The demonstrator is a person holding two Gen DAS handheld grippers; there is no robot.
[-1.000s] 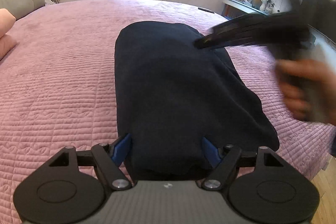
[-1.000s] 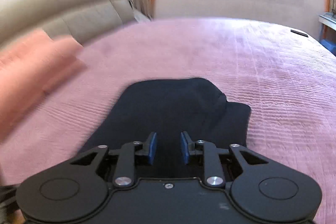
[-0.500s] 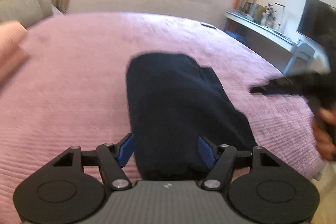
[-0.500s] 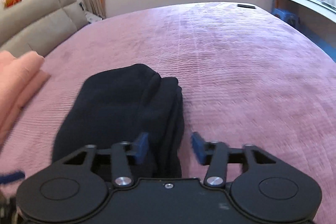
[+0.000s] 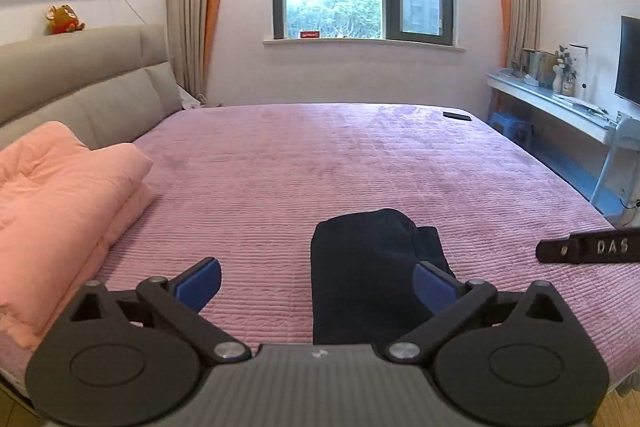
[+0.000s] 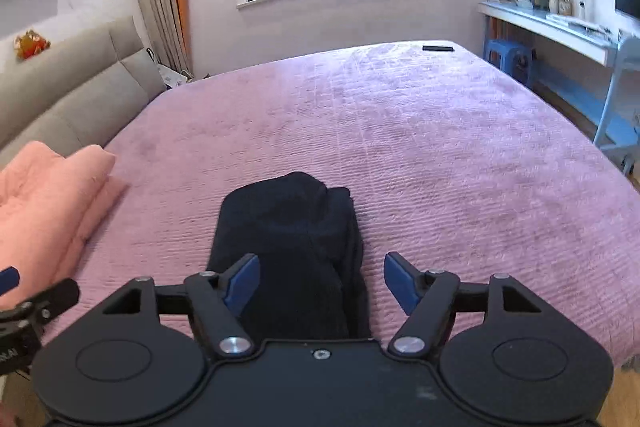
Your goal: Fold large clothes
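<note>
A dark navy garment (image 5: 372, 267) lies folded into a narrow stack on the pink bedspread (image 5: 320, 163) near the bed's front edge. It also shows in the right wrist view (image 6: 292, 243). My left gripper (image 5: 316, 285) is open and empty, held back above the front edge with the garment by its right finger. My right gripper (image 6: 320, 279) is open and empty, the garment's near end below and between its fingers. The right gripper's body shows at the right of the left wrist view (image 5: 588, 247).
A folded salmon-pink quilt (image 5: 52, 215) lies at the left by the grey headboard (image 5: 80, 91). A dark remote (image 5: 456, 115) lies at the bed's far right corner. A white desk (image 5: 560, 107) and blue stool (image 6: 508, 61) stand to the right of the bed.
Both grippers have pulled back and up from the garment and opened wider. The garment now lies free on the bed, looking smaller and farther away.
</note>
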